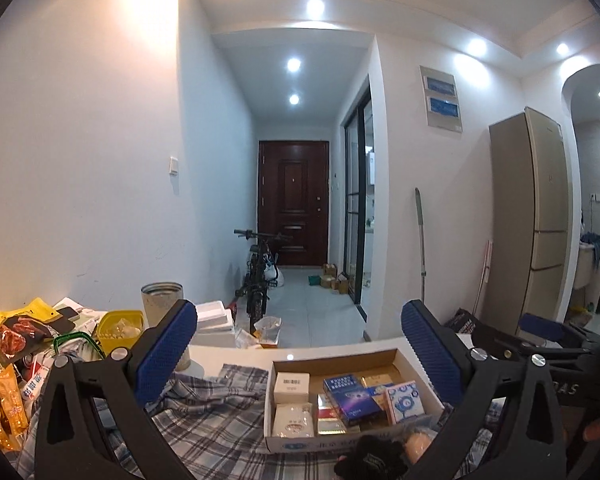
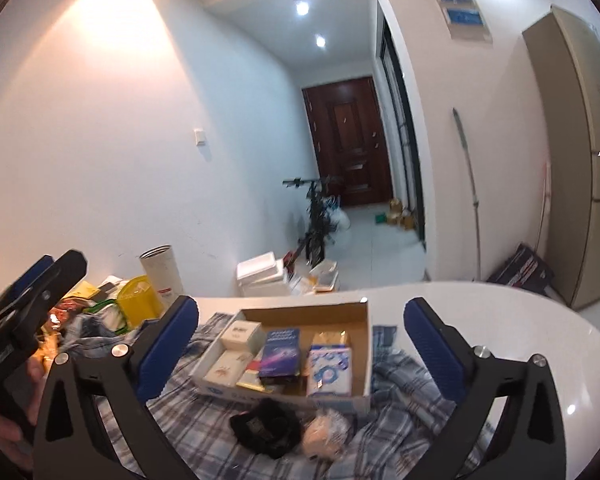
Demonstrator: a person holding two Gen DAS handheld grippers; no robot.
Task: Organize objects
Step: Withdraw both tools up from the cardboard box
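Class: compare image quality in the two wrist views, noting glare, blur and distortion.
Left wrist view: sharp, ceiling spotlights flare, fisheye bends the walls. Right wrist view: softer, left claw at the edge smeared, glare spots on the white table.

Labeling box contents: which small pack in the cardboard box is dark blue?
The dark blue pack in the cardboard box, mid-row; its neighbours are white, gold, or pale with blue circles.

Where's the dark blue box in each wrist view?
Left wrist: blue box lies in the cardboard tray, lower centre-right, between the open fingers.
Right wrist: blue box in the tray's middle, lower centre.
Shared landmark: brown door.
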